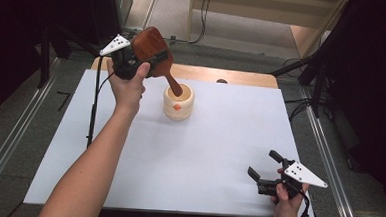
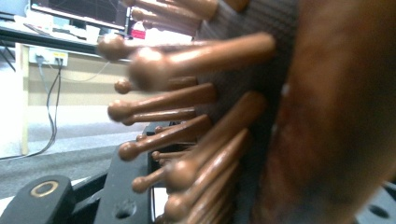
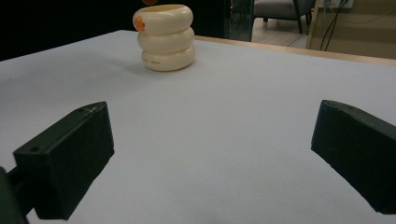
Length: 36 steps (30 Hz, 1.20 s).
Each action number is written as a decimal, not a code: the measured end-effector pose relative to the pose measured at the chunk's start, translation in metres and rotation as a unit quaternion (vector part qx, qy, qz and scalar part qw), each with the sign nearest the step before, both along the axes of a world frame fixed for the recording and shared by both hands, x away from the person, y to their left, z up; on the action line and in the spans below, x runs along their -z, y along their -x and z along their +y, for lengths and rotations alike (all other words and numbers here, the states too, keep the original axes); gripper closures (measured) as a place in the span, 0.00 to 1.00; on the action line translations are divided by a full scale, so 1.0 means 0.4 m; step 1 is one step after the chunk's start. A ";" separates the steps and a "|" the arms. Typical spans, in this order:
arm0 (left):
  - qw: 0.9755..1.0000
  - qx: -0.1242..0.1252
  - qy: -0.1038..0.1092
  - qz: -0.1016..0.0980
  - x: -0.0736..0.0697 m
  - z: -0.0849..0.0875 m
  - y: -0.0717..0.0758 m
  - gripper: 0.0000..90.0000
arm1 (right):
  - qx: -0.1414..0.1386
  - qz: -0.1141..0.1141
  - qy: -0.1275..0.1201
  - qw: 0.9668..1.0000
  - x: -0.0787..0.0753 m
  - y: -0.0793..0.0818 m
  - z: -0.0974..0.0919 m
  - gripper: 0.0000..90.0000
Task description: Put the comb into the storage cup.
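Note:
A brown wooden hairbrush (image 1: pixel 154 51) is held tilted at the back of the table, its handle tip dipping into the mouth of a cream ribbed holder (image 1: pixel 178 102). My left gripper (image 1: pixel 148 61) is shut on the brush's head. In the left gripper view the brush's wooden pins (image 2: pixel 187 121) and dark back (image 2: pixel 336 116) are very close. My right gripper (image 1: pixel 262 168) rests open near the table's front right corner, nothing between its jaws. The right gripper view looks across the sheet at the cream holder (image 3: pixel 166 37), which has an orange mark.
A white sheet (image 1: pixel 178 158) covers the table, with a wooden edge (image 1: pixel 232 76) showing at the back. Black stands and cables flank both sides. A cable (image 1: pixel 94 108) trails from the left gripper down over the sheet's left part.

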<state>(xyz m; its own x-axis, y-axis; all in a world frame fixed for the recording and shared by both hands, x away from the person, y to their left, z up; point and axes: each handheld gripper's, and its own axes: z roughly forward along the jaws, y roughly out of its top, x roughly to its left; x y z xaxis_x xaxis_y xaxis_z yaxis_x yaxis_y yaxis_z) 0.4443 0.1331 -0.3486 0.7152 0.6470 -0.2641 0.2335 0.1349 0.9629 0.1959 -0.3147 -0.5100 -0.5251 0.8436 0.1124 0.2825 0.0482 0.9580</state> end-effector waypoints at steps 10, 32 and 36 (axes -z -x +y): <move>1.000 -0.017 -0.017 0.002 0.032 -0.022 -0.023 0.58 | 0.001 0.000 -0.004 1.000 0.000 0.001 -0.003 0.00; 0.998 -0.034 -0.032 0.038 0.128 -0.067 -0.035 0.58 | 0.001 -0.002 -0.005 1.000 0.002 -0.004 -0.004 0.00; 0.998 -0.036 -0.031 0.044 0.143 -0.075 -0.032 0.58 | 0.001 -0.002 -0.006 1.000 0.002 -0.004 -0.005 0.00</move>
<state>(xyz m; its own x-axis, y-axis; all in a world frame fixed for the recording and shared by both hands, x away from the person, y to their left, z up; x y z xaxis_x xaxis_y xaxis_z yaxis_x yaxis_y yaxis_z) 0.4572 0.1032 -0.4059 0.6420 0.7129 -0.2822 0.3090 0.0962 0.9462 0.1974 -0.3167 -0.5108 -0.5239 0.8431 0.1209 0.2796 0.0361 0.9594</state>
